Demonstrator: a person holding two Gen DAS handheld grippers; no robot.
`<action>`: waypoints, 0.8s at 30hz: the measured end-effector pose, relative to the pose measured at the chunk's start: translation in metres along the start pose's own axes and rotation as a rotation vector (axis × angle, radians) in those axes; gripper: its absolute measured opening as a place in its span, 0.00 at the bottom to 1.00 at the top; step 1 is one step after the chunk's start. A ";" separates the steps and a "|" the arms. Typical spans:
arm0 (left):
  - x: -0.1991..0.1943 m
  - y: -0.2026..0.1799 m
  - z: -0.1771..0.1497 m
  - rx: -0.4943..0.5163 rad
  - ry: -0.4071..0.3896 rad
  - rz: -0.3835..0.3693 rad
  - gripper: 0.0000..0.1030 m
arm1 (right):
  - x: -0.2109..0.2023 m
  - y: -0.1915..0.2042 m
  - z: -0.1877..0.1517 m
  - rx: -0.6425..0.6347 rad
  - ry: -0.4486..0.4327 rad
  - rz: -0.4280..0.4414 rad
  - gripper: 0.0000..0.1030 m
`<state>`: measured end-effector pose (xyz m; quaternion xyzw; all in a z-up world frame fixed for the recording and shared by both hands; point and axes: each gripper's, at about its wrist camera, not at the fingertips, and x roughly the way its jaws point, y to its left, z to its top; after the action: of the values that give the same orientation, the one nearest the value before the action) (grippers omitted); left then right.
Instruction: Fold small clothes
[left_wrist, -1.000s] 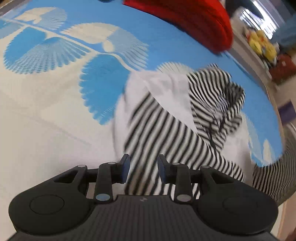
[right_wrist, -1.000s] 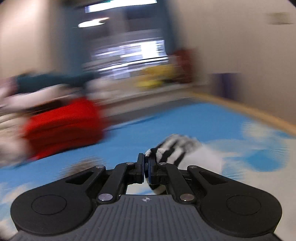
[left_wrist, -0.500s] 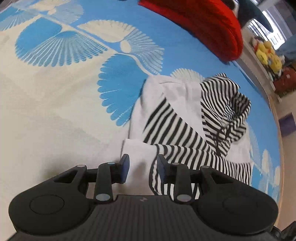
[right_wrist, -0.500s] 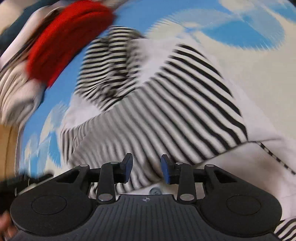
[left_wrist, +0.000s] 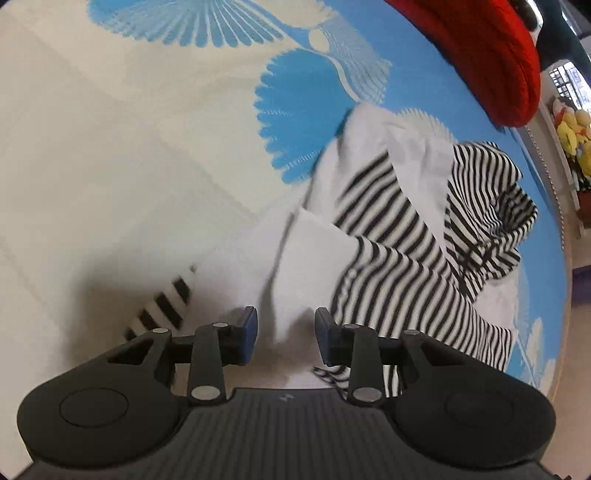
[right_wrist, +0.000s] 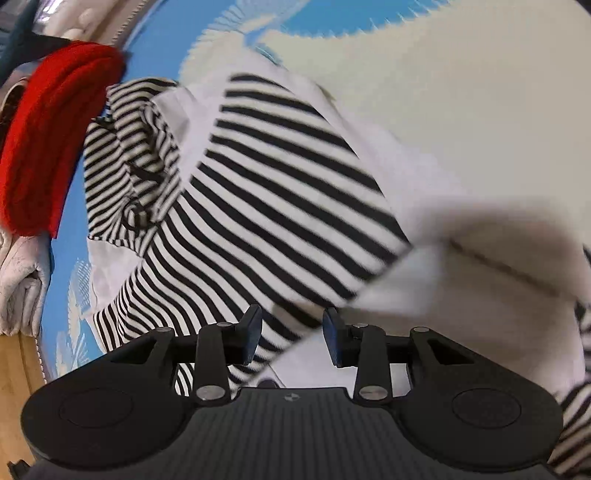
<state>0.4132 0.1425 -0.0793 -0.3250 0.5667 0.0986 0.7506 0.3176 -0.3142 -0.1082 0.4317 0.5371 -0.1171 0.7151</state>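
We see a small black-and-white striped hooded garment with plain white panels (left_wrist: 388, 236) lying crumpled on a blue and cream bedspread printed with fan-shaped leaves (left_wrist: 129, 166). From the left wrist view its striped hood (left_wrist: 487, 199) is bunched toward the far right, with a dark drawstring hanging across it, and a striped sleeve runs diagonally over the white body. A striped cuff (left_wrist: 162, 310) pokes out at the near left edge of the cloth.

Our left gripper (left_wrist: 285, 334) points steeply down over the near white hem of the garment; its blue-padded fingers (left_wrist: 247, 328) stand apart, with white cloth showing in the gap below them, and we cannot tell whether the pads touch it.

Our right gripper (right_wrist: 291, 334) hangs over the same garment (right_wrist: 258, 192) from the other side, above the line where the stripes meet a white panel. Its fingers (right_wrist: 253, 328) are parted too, and nothing is pinched between them.

A thick red knitted garment, folded (right_wrist: 51, 147), lies beyond the hood, just beside it. In the right wrist view a pale grey folded cloth (right_wrist: 20, 273) sits next to the red one at the bedspread's edge, by a strip of wooden floor (right_wrist: 18, 369). Yellow soft toys (left_wrist: 574, 144) sit on a shelf in the far background of the left wrist view
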 end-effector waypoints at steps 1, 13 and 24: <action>0.002 -0.004 0.000 0.019 -0.006 -0.002 0.33 | 0.000 -0.003 0.000 0.015 0.000 -0.005 0.37; -0.098 -0.065 -0.026 0.419 -0.568 -0.400 0.06 | -0.015 -0.029 0.019 0.161 -0.123 -0.070 0.37; -0.024 -0.034 0.002 0.220 -0.242 0.048 0.08 | -0.036 -0.056 0.016 0.287 -0.275 -0.101 0.11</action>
<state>0.4245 0.1230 -0.0446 -0.2130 0.4870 0.0923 0.8420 0.2785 -0.3702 -0.1032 0.4815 0.4333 -0.2860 0.7062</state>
